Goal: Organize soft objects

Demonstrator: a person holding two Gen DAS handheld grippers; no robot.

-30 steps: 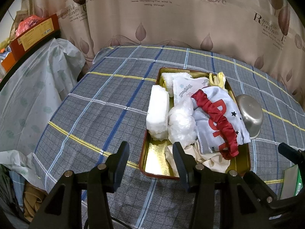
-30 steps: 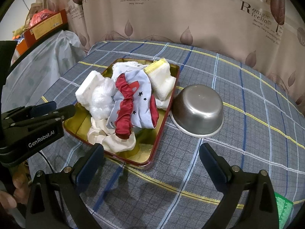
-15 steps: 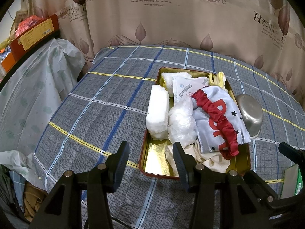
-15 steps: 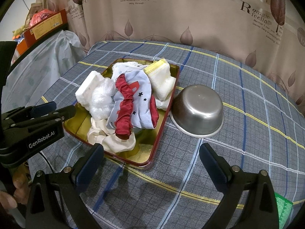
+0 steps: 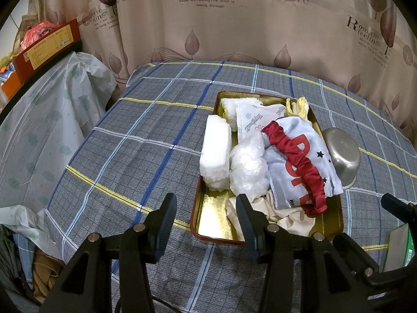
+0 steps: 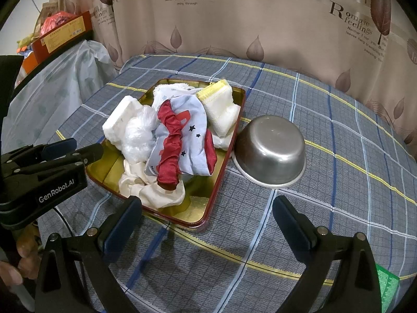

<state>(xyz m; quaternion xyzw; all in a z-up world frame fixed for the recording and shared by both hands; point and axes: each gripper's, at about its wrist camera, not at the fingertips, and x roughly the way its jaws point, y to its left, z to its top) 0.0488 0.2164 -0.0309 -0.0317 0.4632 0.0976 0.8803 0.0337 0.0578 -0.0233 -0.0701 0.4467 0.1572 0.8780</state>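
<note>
Right wrist view: right gripper (image 6: 207, 210) spread wide, empty, above plaid cloth (image 6: 325, 156) near tray (image 6: 235, 120) w/ soft items. Left gripper (image 5: 204, 211) part-open, grasping nothing.

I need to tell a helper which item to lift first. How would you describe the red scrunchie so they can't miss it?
Find the gold tray on the checked cloth, beside the upturned steel bowl. On top of its pile, draped over the pale printed fabric, lies the red scrunchie: the only shiny, ruffled red band.
</note>
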